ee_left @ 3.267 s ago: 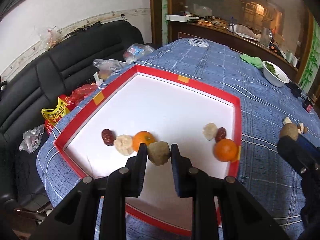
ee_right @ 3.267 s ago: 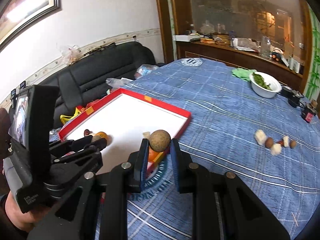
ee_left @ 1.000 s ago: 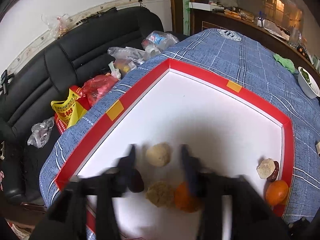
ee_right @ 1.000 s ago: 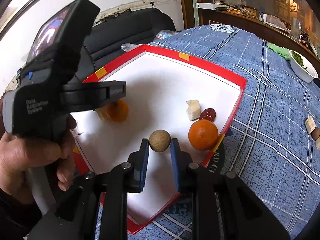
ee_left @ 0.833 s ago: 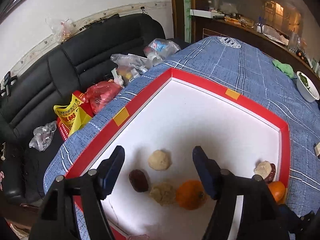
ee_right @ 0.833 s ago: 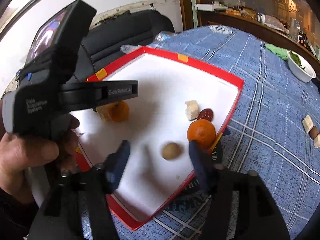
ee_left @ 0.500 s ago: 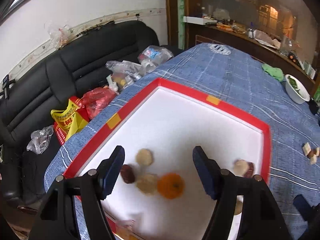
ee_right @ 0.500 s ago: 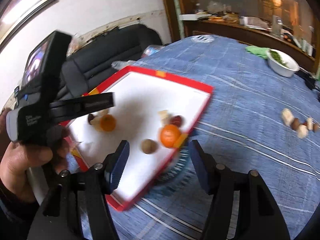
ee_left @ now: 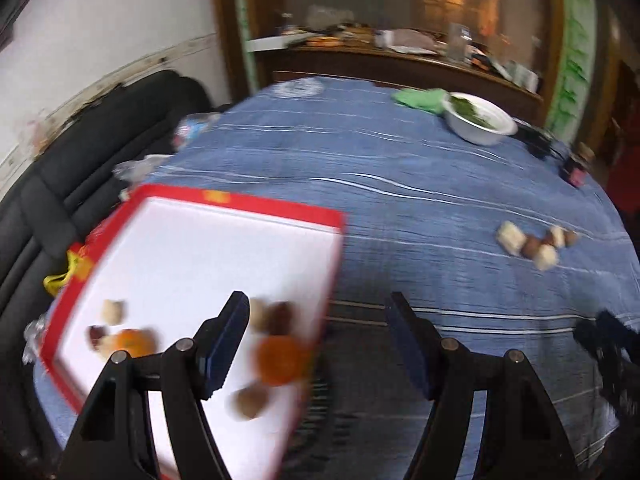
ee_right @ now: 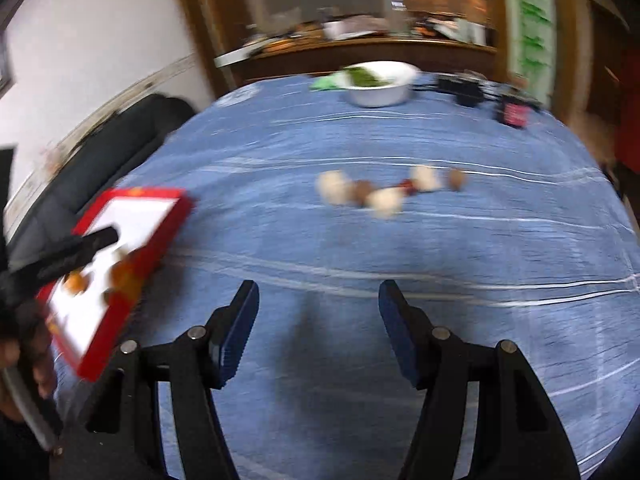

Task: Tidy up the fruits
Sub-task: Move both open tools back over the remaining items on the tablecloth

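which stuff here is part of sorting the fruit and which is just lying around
Part of the job:
- red tray
- fruit in the tray, such as the orange
- loose fruit pieces on the cloth
- left gripper and right gripper, both open and empty

Just lying about:
- white bowl of greens
- green cloth
- black sofa

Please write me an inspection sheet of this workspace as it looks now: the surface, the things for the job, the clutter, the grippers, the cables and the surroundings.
Surface: blue checked tablecloth over a table.
Job's things: red-rimmed white tray holding two oranges, a brown round fruit and small pale and dark pieces, blurred; loose fruit pieces lie in a row on the cloth, outside the tray.
Clutter: white bowl of greens, green cloth, small dark devices.
Grippers: left gripper open, nothing between its jaws; right gripper open and empty, above bare cloth.
Cables: nothing seen clearly.
Surroundings: black sofa, wooden cabinet with a cluttered counter.
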`<state>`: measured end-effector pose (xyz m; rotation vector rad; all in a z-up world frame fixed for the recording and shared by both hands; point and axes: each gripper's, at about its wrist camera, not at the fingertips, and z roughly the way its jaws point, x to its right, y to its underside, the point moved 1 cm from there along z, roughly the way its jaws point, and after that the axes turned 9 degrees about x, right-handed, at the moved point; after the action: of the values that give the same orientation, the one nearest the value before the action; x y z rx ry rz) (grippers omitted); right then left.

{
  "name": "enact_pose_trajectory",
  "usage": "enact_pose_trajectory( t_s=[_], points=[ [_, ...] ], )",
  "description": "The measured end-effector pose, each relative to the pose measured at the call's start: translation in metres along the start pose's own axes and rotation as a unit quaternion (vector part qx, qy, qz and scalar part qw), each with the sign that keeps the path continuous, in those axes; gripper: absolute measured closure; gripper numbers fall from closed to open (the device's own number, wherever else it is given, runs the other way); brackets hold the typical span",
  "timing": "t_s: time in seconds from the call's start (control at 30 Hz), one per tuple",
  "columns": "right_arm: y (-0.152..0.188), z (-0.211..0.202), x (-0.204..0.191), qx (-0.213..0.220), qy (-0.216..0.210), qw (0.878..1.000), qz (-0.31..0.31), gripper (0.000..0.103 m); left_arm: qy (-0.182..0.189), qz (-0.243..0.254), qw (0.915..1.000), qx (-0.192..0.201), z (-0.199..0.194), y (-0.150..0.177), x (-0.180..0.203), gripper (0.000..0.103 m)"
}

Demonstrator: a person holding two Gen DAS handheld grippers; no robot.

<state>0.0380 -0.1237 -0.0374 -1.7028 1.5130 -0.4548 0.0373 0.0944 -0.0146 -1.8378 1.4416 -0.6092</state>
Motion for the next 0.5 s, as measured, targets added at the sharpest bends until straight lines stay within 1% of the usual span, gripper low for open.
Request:
enact_pose_trajectory(
  t_s=[0.07, 0.17, 0.33, 0.37, 0.43, 0.5],
  points=[
    [-0.009, 0.010, 0.015, -0.001, 0.008, 1.000, 0.011, 0.040, 0.016, 0.013, 0.9998, -0.002, 0.006, -0.001, 0.020, 0.033],
    [-0.022, 0.031, 0.024, -0.007, 0.013, 1.000, 0.008, 0.040, 0.033, 0.030, 0.9990, -0.008, 0.016, -0.003, 0.041, 0.033],
    [-0.033, 0.067, 0.027, -0.025, 0.011, 1.000, 0.001, 0.051, 0.045, 0.031, 0.9984, -0.015, 0.031, -0.007, 0.059, 0.033],
    [-0.033, 0.072, 0.027, -0.025, 0.014, 1.000, -0.002, 0.053, 0.047, 0.032, 0.9983, -0.016, 0.035, -0.009, 0.062, 0.033],
    [-0.034, 0.079, 0.029, -0.029, 0.015, 0.999, -0.003, 0.055, 0.050, 0.031, 0.9981, -0.017, 0.040, -0.009, 0.066, 0.033],
    [-0.035, 0.088, 0.029, -0.035, 0.019, 0.999, -0.008, 0.060, 0.054, 0.030, 0.9979, -0.018, 0.046, -0.012, 0.074, 0.033]
  ],
)
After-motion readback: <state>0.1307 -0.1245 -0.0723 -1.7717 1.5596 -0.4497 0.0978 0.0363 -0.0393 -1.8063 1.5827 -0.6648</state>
